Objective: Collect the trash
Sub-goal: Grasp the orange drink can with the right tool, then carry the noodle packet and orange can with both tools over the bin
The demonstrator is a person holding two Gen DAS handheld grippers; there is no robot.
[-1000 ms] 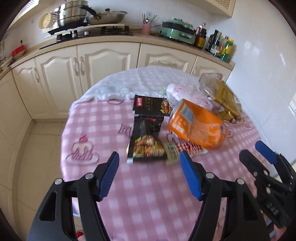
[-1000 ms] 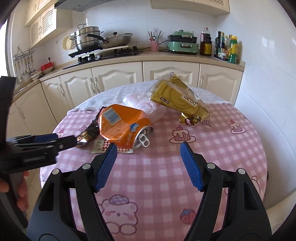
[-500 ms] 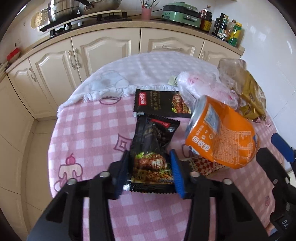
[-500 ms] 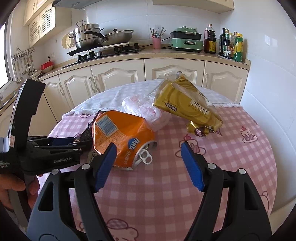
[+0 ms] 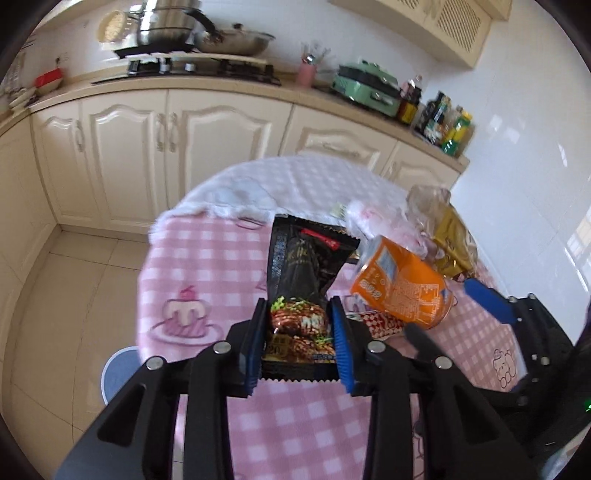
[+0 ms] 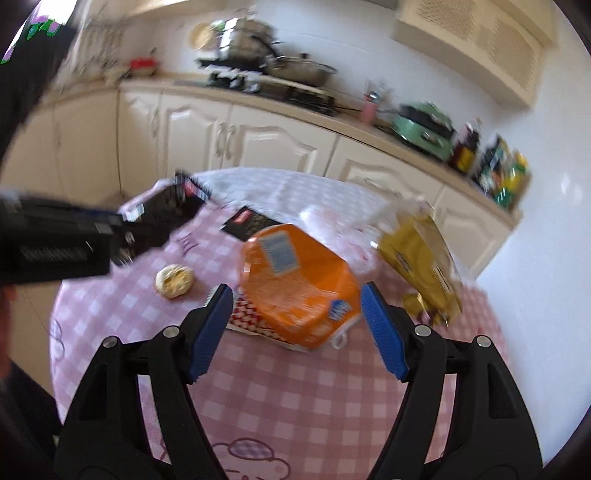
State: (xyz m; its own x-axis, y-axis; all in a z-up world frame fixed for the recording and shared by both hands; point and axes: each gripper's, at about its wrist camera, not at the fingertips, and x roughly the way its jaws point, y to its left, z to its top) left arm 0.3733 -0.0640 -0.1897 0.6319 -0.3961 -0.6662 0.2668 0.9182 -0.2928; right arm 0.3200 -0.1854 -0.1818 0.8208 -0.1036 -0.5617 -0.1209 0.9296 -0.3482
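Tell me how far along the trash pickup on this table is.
Nothing looks collected yet. In hand: the left gripper is closing on the black snack wrapper, raised off the table in the right wrist view. The open right gripper frames the crushed orange can without pressing it. Left: the gold bag, second black wrapper and round crumb.

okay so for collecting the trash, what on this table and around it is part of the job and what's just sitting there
Part of the job:
black snack wrapper, pinched in the closing left gripper
crushed orange can, between the open right gripper
gold bag
second black wrapper

Just lying about:
pans
green appliance
bottles
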